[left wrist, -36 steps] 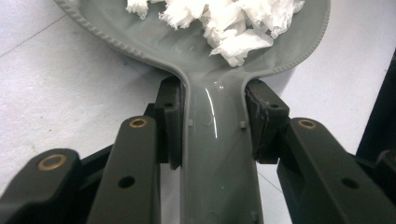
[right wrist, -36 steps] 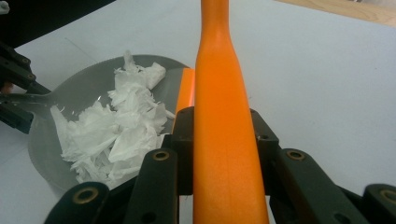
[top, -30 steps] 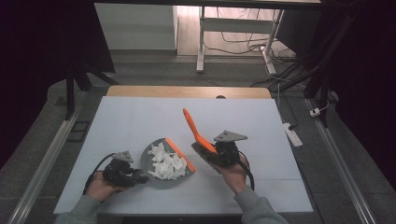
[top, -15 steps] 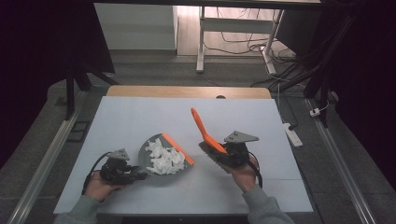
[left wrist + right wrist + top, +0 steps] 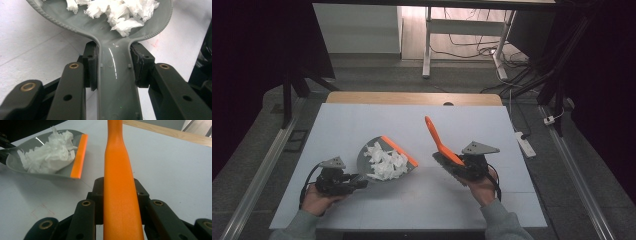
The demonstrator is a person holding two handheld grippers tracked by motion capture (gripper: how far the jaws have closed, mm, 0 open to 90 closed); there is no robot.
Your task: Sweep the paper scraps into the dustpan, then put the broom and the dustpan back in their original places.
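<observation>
Left gripper clamps the dustpan handle; paper heaped inside. Right gripper grips the brush, handle pointing far, just right of the pan's orange lip.

**Surroundings.** A white tabletop is spread beneath the left claw and the right claw. Its far edge, well beyond both claws, is finished with a wooden strip. Faint red marks are drawn on the surface just left of the right claw. A white power strip is laid on the floor, off the table and to the right of the right claw. A metal rail is run along the floor left of the left claw. A white desk frame and loose cables are seen far beyond both claws.
</observation>
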